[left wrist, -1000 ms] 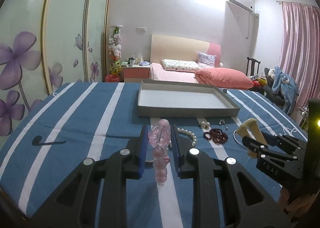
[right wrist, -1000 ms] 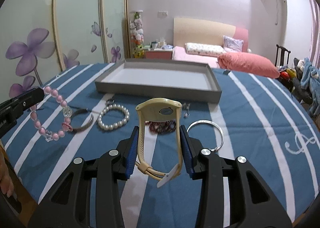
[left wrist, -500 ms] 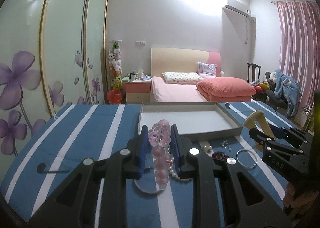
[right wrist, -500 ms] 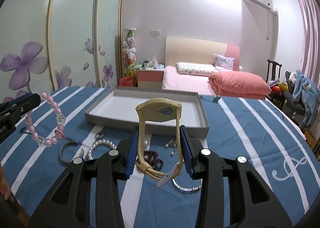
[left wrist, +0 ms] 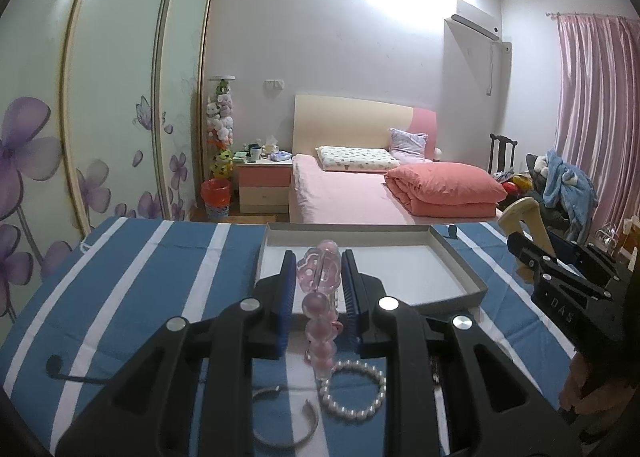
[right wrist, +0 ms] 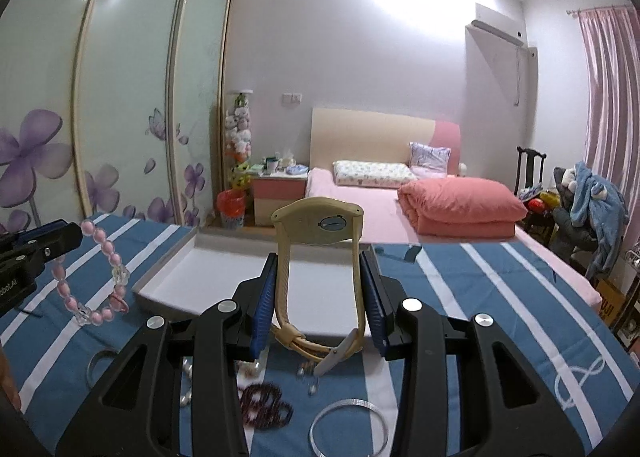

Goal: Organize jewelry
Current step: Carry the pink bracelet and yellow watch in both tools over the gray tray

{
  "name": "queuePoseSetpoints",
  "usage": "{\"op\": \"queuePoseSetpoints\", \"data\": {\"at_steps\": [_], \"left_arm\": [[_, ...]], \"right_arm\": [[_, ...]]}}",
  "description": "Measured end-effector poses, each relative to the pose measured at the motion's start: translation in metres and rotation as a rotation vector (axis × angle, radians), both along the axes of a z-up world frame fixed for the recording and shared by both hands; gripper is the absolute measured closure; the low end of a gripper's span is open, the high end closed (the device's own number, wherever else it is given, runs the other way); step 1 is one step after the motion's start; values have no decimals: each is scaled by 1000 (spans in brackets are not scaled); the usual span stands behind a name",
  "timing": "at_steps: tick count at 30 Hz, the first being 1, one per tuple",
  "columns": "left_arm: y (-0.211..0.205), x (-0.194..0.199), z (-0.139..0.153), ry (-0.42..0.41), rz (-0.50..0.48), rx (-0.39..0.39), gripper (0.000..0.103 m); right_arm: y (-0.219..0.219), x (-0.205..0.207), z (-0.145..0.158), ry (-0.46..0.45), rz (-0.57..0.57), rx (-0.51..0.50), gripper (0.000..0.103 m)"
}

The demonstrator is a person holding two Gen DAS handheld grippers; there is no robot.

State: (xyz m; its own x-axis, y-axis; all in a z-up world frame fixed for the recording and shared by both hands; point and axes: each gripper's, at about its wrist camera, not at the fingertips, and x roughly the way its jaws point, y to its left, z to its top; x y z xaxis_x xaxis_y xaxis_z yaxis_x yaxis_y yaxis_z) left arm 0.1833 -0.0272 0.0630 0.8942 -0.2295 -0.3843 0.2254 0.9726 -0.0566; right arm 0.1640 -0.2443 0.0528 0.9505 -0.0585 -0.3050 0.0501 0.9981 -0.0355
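Two hand-held grippers hang above a blue-and-white striped tablecloth (left wrist: pixel 168 277) in a bedroom, each clamped on a piece of jewelry just in front of a shallow grey tray (right wrist: pixel 160 289) with a white floor. Behind the table stand a pink bed (right wrist: pixel 360 193) with a folded coral quilt (right wrist: pixel 460 205), sliding wardrobe doors (right wrist: pixel 120 97) printed with purple flowers, and a pink curtain (left wrist: pixel 600 97) at the far right. Seen from its own wrist camera, the right gripper (right wrist: pixel 319 293) grasps a cream-colored watch (right wrist: pixel 318 225) by both sides of its strap, the case upright above the blue pads and the buckled end hanging below. The left gripper (left wrist: pixel 319 289) pinches a pink beaded bracelet (left wrist: pixel 320 297) edge-on between its blue pads; from the right camera the same bracelet dangles as an open loop from the gripper's tip at the left edge. Still lying on the cloth beneath the grippers are a white pearl bracelet (left wrist: pixel 354 393), a silver open cuff (left wrist: pixel 286 417), a thin silver bangle (right wrist: pixel 349 431), a dark red beaded bracelet (right wrist: pixel 264 403) and a few small pieces too blurred to identify.
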Motion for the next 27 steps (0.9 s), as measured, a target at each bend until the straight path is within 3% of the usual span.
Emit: {"op": "queuePoseSetpoints", "data": {"at_steps": [20,27], "left_arm": [[-28,107,-23,62,18,28,80],[-38,128,-47,110,4,58,80]], "right_arm": [[-17,69,-25,35,-22,17,62],[-11,94,-44,127,2,5,62]]}}
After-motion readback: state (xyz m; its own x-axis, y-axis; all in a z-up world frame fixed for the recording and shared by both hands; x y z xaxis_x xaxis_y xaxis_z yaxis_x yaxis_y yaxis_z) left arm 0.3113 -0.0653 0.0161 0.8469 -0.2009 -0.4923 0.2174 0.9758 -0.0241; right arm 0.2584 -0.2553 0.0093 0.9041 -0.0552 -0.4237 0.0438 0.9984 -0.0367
